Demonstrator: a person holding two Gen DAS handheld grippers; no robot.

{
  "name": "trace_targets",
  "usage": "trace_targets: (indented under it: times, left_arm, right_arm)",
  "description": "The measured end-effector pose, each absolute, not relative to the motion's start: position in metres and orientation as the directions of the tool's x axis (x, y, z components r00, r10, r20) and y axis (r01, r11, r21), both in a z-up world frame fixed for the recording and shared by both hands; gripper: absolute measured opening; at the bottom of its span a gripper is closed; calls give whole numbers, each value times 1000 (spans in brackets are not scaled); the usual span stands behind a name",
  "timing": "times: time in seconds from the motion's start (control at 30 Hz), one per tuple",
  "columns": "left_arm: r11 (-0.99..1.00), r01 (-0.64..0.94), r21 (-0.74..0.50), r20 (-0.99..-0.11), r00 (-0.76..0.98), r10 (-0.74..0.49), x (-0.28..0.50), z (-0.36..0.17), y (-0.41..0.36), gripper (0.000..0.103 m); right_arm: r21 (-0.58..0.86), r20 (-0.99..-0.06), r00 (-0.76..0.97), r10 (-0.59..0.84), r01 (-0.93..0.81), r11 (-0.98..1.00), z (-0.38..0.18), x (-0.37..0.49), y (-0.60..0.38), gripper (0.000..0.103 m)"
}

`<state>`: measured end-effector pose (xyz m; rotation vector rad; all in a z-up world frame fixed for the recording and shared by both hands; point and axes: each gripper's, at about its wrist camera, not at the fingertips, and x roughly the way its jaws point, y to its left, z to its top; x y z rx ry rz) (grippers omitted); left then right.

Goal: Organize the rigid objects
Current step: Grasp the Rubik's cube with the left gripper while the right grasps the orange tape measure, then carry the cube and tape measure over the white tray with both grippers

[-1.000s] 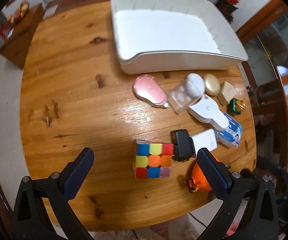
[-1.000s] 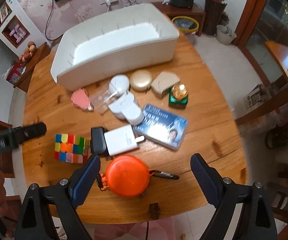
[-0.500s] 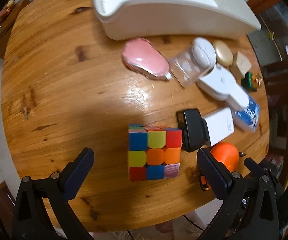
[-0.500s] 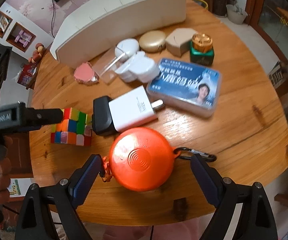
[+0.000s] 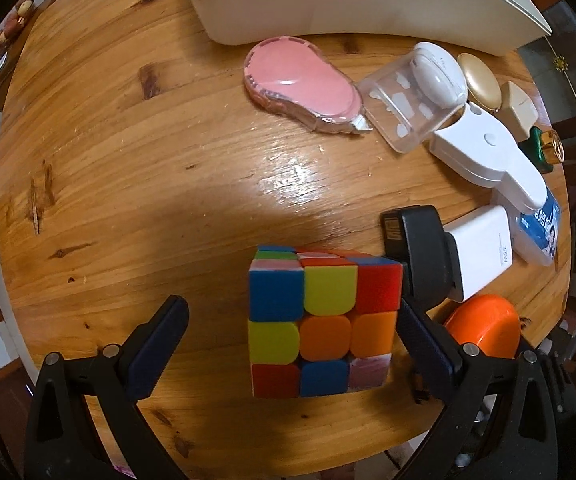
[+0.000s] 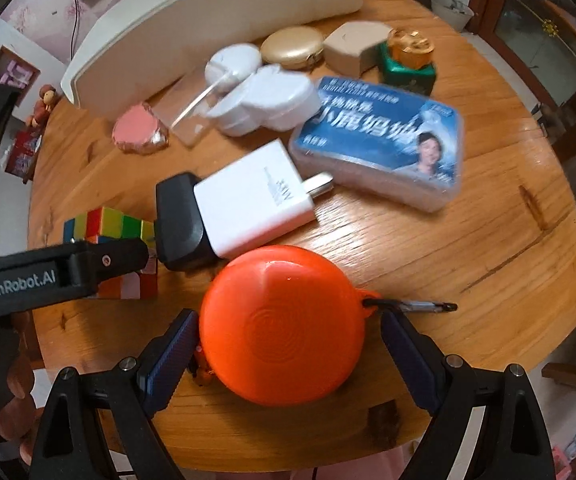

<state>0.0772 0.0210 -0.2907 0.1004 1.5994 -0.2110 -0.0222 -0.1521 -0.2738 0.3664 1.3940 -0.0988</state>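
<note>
While the puzzle cube (image 5: pixel 320 322) sits between the spread pads of the left tongs (image 5: pixel 288 344), nothing has been gripped: one pad is just beside the cube's right face, the other well apart from it, so these tongs are released. Right of the cube lie a black adapter (image 5: pixel 420 256) touching a white charger (image 5: pixel 482 254), then the orange round case (image 6: pixel 282 330), which sits between the wide-apart pads of the right tongs (image 6: pixel 286 360); those pads flank it without pressing, so they too are released. Beyond the cube, toward the white bin (image 5: pixel 368 0), lie a pink correction-tape dispenser (image 5: pixel 300 84), a clear box (image 5: pixel 402 108), white cases, a gold compact (image 6: pixel 292 46), a beige wedge (image 6: pixel 354 48), a green jar (image 6: pixel 408 64) and a blue-labelled box (image 6: pixel 380 144). Every item is on the counter (image 5: pixel 128 160), so I judge the sorting barely begun, with all of it left to move. Readable writing: "GenRobot.AI" on the left tongs' arm; the blue box carries Chinese characters too blurred to read
</note>
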Motion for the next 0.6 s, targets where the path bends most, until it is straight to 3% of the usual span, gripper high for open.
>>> trace_targets:
  times: [0.13, 0.23, 0.33, 0.37, 0.6]
  left_arm:
    - [980, 186, -75, -996, -51, -66, 77, -295, 27, 97]
    - [980, 177, -92, -994, -67, -81, 77, -302, 33, 89]
    - [975, 190, -120, -992, -71, -108, 74, -304, 33, 72]
    - [971, 217, -96, -995, -49, -88, 72, -303, 29, 62]
    - [970, 233, -62, -998, -18, -60, 67, -296, 34, 61]
  right_arm:
    - [172, -977, 167, 132, 257, 951, -281, -20, -140, 86]
    - [165, -974, 188, 124, 222, 961, -279, -19, -132, 79]
    - [161, -972, 201, 118, 213, 964, -278, -20, -129, 78]
    - [158, -971, 208, 115, 207, 965, -277, -21, -128, 78]
    - [113, -972, 223, 70, 187, 976, -270, -23, -122, 78]
